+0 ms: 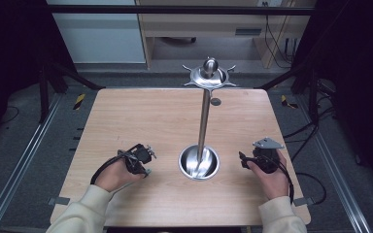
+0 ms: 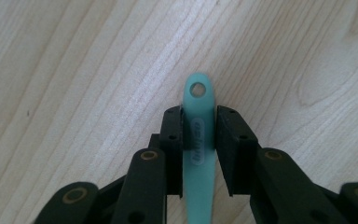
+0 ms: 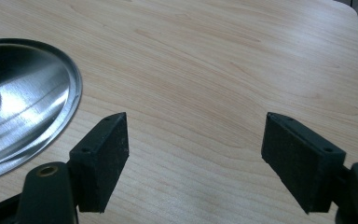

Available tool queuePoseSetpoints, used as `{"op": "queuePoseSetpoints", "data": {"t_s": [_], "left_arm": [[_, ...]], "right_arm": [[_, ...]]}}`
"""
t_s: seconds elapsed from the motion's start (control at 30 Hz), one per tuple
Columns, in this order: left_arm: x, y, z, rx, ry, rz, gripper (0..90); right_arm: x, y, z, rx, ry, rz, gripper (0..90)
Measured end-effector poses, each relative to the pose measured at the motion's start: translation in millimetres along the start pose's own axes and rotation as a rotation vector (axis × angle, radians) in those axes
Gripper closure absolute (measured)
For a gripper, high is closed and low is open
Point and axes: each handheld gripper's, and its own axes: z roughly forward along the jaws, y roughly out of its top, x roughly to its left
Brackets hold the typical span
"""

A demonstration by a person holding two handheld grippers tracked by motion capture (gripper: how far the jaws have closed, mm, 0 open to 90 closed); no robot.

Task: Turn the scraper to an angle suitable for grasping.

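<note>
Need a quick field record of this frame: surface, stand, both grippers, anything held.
surface: wooden table
stand: metal stand, upright pole on a round dish base, hooked top plate with a knob
left gripper: jaws shut on a mint-green handle, its holed end past the jaw tips; rest of the item hidden
right gripper: jaws wide open, nothing between them, beside the stand's base
hooks: nothing seen hanging

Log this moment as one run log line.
left gripper: shut on teal handle | right gripper: open, empty, beside steel stand | table: wood
</note>
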Motion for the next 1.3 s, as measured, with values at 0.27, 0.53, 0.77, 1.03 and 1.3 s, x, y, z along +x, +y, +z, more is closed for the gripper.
{"op": "queuePoseSetpoints", "data": {"t_s": [0.27, 0.53, 0.77, 1.03, 1.3], "left_arm": [[-0.8, -5.1, -18.2, -0.062, 0.023, -0.008, 74.3], [-1.8, -23.5, -73.9, -0.281, 0.052, -0.034, 74.6], [-6.9, -30.1, -114.1, -0.441, 0.092, -0.056, 74.7], [-14.6, -25.8, -141.1, -0.552, 0.117, -0.043, 74.7], [-23.0, -16.1, -156.6, -0.622, 0.125, -0.029, 74.7]], "right_arm": [[-0.9, -0.3, -0.8, -0.001, -0.001, 0.014, 23.2], [-0.7, -0.2, -0.5, 0.003, -0.004, 0.005, 23.1], [-0.2, -0.2, -0.8, 0.001, -0.003, 0.002, 23.1], [-0.1, 0.4, 0.3, -0.005, -0.001, 0.002, 20.1], [-1.4, 1.2, -1.0, -0.010, 0.004, 0.028, 11.3]]}}
